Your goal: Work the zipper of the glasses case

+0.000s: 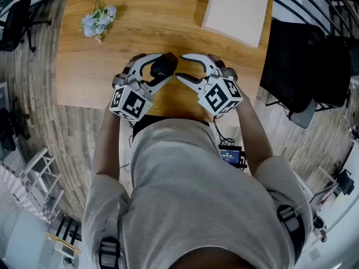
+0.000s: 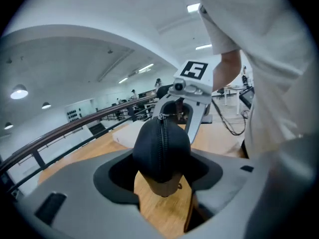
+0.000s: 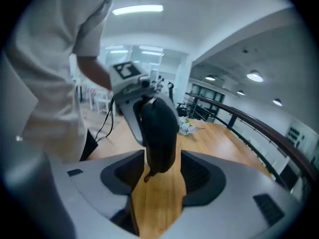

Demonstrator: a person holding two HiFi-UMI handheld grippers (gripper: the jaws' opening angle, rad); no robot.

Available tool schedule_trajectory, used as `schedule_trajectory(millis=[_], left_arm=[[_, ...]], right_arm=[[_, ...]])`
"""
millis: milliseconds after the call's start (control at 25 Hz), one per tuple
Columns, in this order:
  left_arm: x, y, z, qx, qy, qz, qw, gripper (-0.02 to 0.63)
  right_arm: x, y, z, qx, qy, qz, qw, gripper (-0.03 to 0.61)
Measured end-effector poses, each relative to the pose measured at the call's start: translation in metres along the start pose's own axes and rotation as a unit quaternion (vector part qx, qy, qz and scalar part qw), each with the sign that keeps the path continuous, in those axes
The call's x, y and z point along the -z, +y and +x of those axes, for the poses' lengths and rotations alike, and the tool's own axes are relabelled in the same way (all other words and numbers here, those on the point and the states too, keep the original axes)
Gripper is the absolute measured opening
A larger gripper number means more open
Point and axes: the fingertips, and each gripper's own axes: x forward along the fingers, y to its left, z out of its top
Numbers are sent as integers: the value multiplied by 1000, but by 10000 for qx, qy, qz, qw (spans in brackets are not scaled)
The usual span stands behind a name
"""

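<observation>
Left gripper (image 1: 167,65) is clamped on the black glasses case (image 2: 160,148), holding it up off the wooden worktop (image 1: 101,60) with the zipper (image 2: 160,131) running up the middle. Right gripper (image 1: 179,66) faces it with jaws spread. The case's end sits between them, with gaps on both sides. A small flower bunch (image 1: 98,22) lies farther back.

wooden table (image 1: 168,32) | flower sprig (image 1: 99,21) left | white box (image 1: 235,10) right | black chair (image 1: 303,60)

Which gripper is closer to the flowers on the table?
Left. The left gripper, gripping the glasses case, is below-right of the flowers; the right gripper is farther right.
</observation>
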Motion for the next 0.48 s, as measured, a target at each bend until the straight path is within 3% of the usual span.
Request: schedule_trajectory(millis=[120, 320, 480], left_arm=[[-7, -11, -7, 401, -74, 195, 9990, 270], [-18, -20, -13, 642, -228, 325, 9971, 270], [-15, -21, -12, 608, -177, 373, 9973, 270]], right_arm=[[6, 9, 5, -272, 270, -756, 9964, 243], [5, 18, 21, -541, 314, -1145, 9914, 272], [6, 22, 28, -531, 239, -1356, 9890, 264]])
